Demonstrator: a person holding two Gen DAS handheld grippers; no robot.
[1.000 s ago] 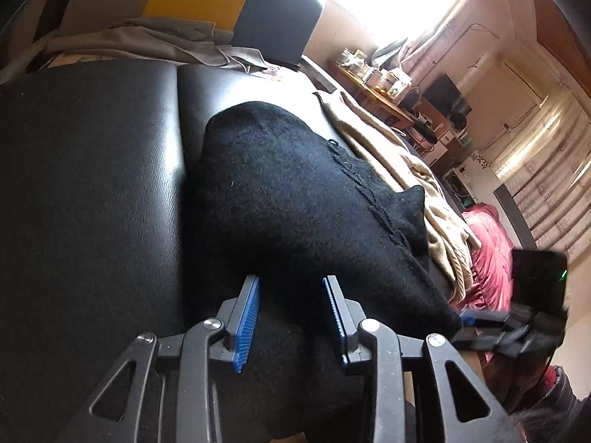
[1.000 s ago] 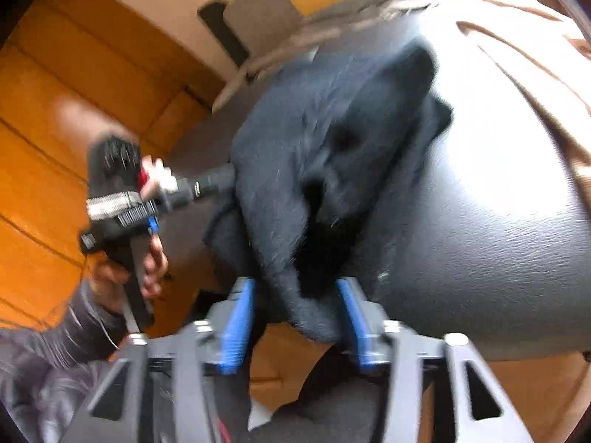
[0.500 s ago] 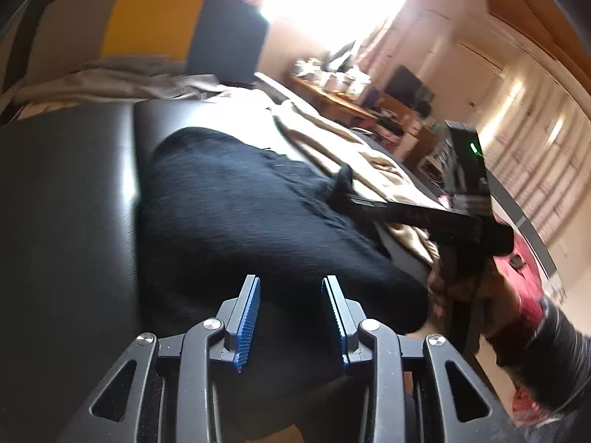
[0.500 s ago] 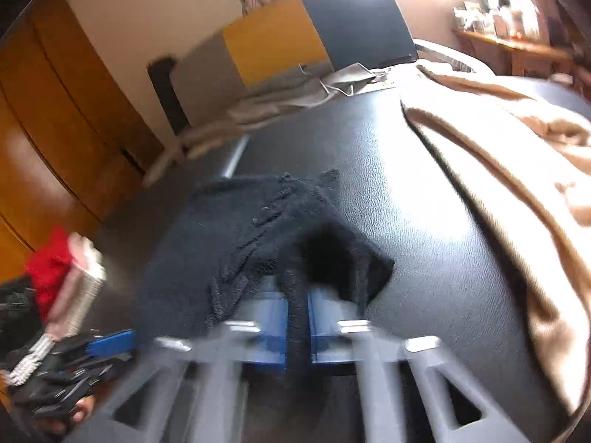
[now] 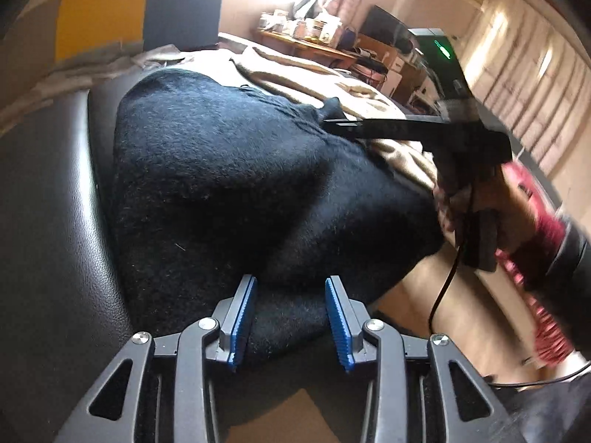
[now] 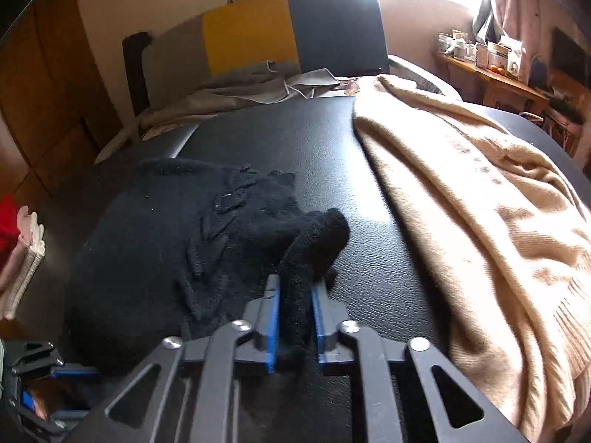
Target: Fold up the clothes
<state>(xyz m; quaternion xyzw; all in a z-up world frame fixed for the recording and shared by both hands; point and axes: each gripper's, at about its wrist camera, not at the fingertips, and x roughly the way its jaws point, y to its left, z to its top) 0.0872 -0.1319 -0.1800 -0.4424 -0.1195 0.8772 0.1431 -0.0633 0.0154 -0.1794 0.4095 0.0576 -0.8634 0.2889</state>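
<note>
Right hand-held gripper [image 6: 294,323] pinches a fold of the black sweater [image 6: 155,243], its jaws opening; left hand-held gripper [image 5: 290,323], also opening, straddles its hem without pressing.

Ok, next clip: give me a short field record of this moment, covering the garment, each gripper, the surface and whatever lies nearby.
garment: black knit garment, lying bunched on the surface
right gripper: jaws opening, a fold of the black garment between the pads
left gripper: jaws opening, garment edge between the pads, not pinched
surface: black leather-look top
nearby: beige blanket beside the garment, not touching it in the right wrist view
fold state: not yet neat
</note>
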